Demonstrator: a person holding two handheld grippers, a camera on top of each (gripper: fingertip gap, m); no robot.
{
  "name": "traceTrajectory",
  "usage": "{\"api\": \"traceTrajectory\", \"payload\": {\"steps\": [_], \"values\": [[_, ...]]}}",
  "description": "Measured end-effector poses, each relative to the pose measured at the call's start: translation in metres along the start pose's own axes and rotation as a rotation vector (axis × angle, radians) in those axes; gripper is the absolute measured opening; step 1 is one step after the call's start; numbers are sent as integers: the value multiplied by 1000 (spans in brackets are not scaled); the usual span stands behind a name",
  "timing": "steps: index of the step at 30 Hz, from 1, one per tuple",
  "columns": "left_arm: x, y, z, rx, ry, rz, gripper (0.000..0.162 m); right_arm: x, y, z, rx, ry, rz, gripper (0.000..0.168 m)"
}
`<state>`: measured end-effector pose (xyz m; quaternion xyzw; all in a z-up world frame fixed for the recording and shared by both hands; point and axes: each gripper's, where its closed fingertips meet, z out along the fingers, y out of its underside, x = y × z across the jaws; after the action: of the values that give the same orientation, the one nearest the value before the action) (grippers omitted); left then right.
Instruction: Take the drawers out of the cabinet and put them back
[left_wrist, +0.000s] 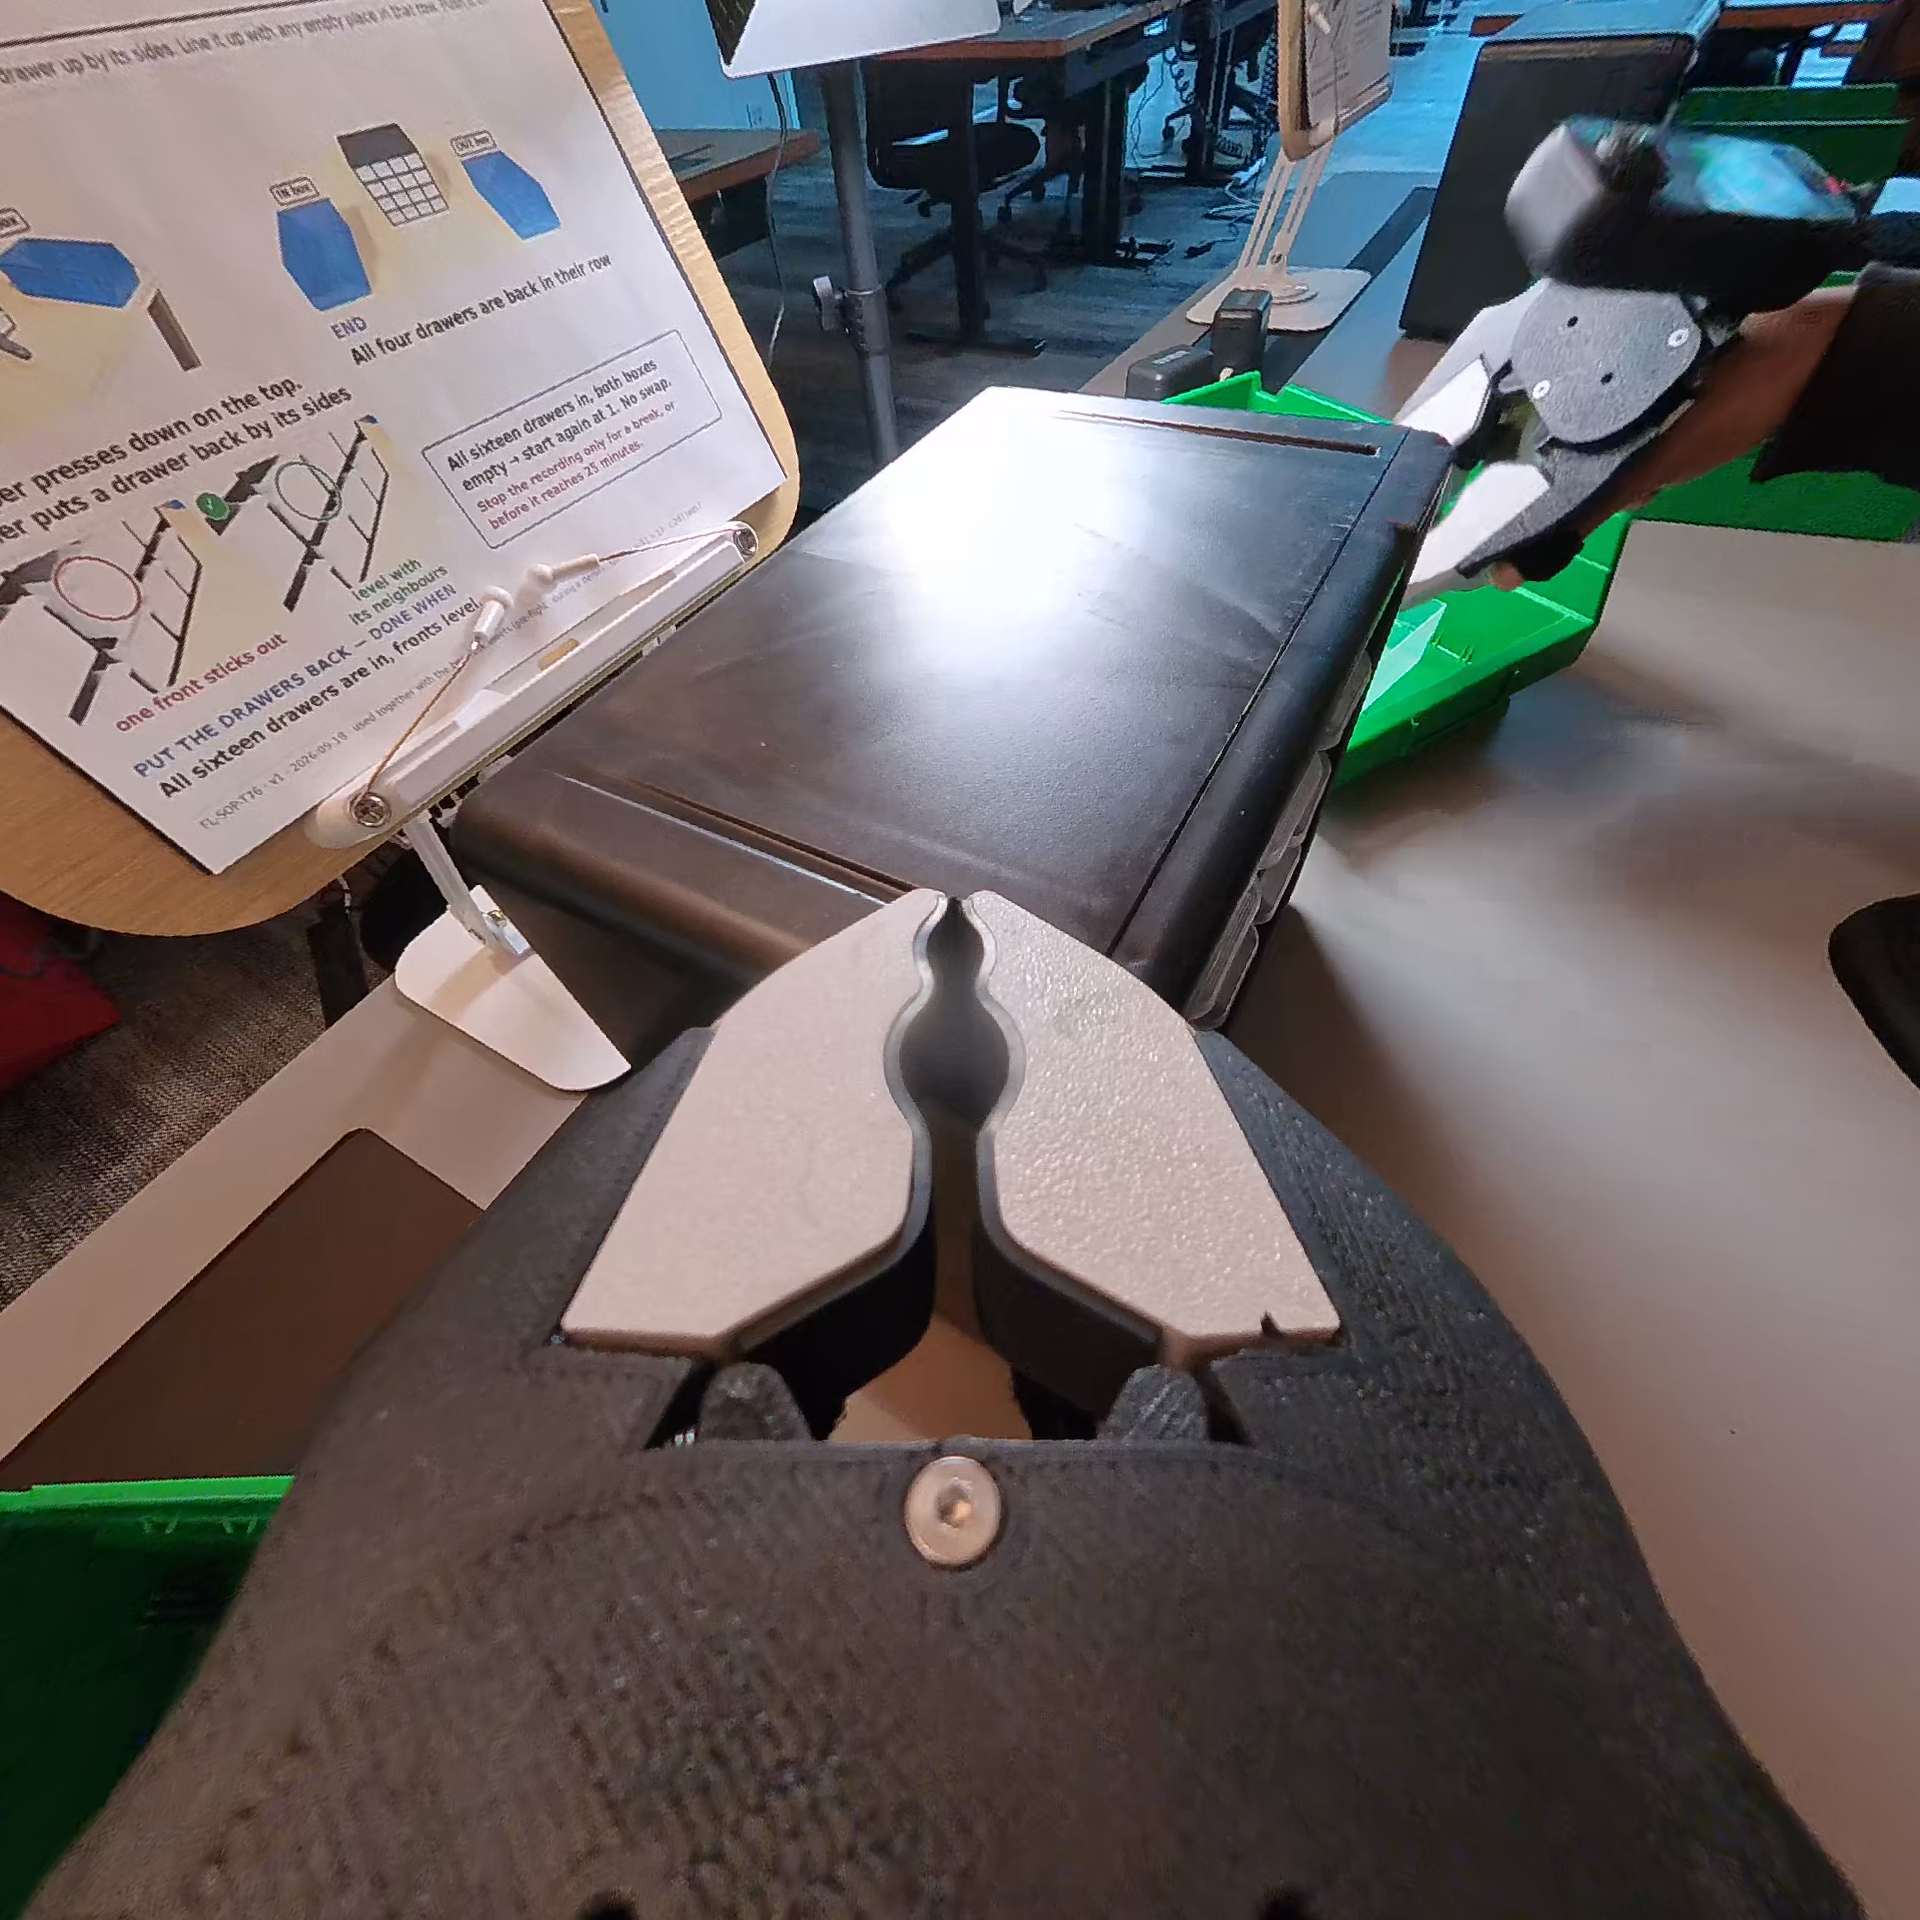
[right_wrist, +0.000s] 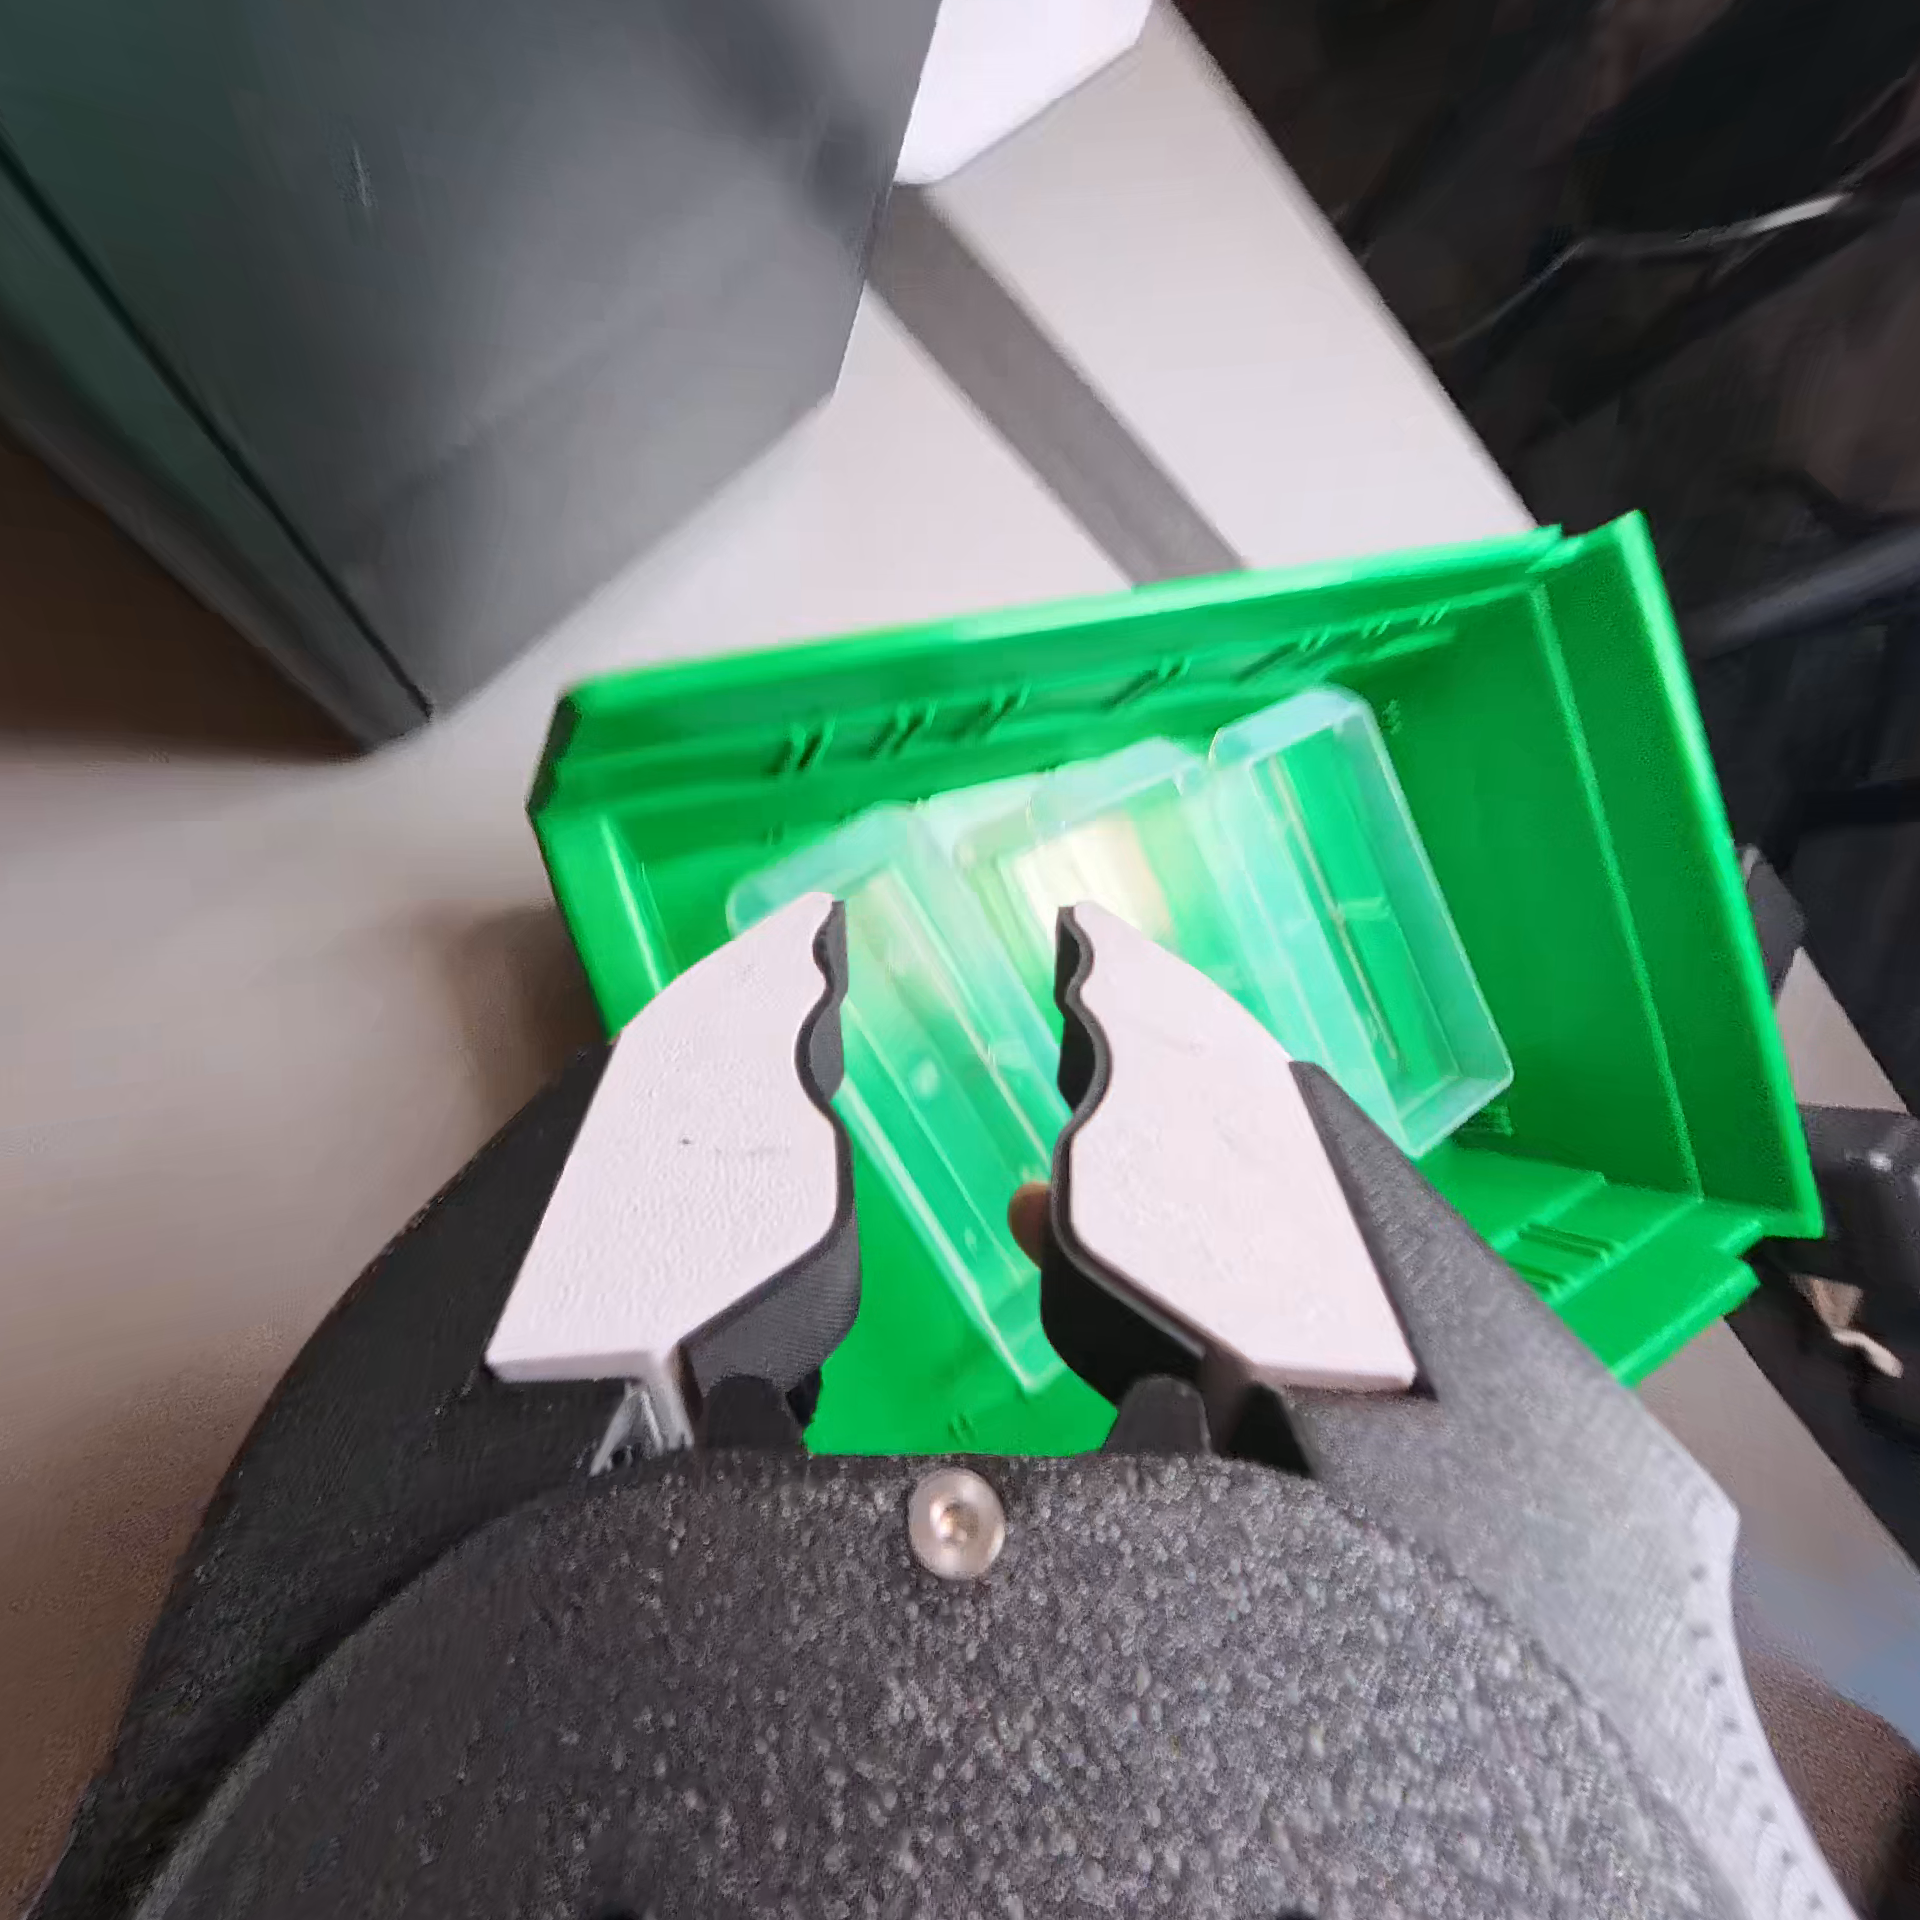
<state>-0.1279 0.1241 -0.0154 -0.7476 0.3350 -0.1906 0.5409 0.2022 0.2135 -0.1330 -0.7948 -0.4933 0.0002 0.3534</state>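
Note:
The black cabinet (left_wrist: 987, 623) stands on the table, with pale drawer fronts (left_wrist: 1288, 831) showing along its right face. My left gripper (left_wrist: 951, 920) is shut and empty, its tips at the near end of the cabinet top. My right gripper (right_wrist: 951, 914) is open over a green bin (right_wrist: 1662, 831) that holds several clear drawers. Its fingers straddle the leftmost clear drawer (right_wrist: 935, 1091) without clamping it. Another clear drawer (right_wrist: 1351, 935) lies to the right. The right gripper also shows in the left wrist view (left_wrist: 1439, 488), beyond the cabinet's far right corner. The cabinet's side shows in the right wrist view (right_wrist: 416, 312).
An instruction sheet on a wooden stand (left_wrist: 312, 416) leans left of the cabinet, with its white foot (left_wrist: 499, 997) on the table (left_wrist: 1558, 1143). A second green bin (left_wrist: 104, 1610) sits at the lower left. A dark object (left_wrist: 1870, 987) lies at the right edge.

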Motion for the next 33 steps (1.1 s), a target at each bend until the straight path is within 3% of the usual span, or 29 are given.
{"api": "traceTrajectory", "payload": {"steps": [4, 7, 12, 18, 22, 26, 29, 33], "values": [[0, 0, 0, -1, 4, 0, 0, -13, 50, 5, -257, -73, -126, 32], [0, 0, 0, -4, -6, 8, 0, -21, 71, 15, -354, -99, -164, 28], [0, 0, 0, -2, -10, 4, 0, -6, 78, 35, -412, 3, -230, 9], [0, 0, 0, -1, -2, 2, 0, 18, 72, 44, -416, 117, -235, 17], [0, 0, 0, -2, -2, 6, 0, 22, 52, 31, -303, 220, -159, 26], [0, 0, 0, -2, 0, 4, 0, 19, 1, -9, 7, 397, -90, 26], [0, 0, 0, -3, -4, 6, 0, -21, -39, -39, 250, 370, -88, 25], [0, 0, 0, -9, -21, 15, 0, -94, -67, -48, 408, 362, -286, 19]]}}
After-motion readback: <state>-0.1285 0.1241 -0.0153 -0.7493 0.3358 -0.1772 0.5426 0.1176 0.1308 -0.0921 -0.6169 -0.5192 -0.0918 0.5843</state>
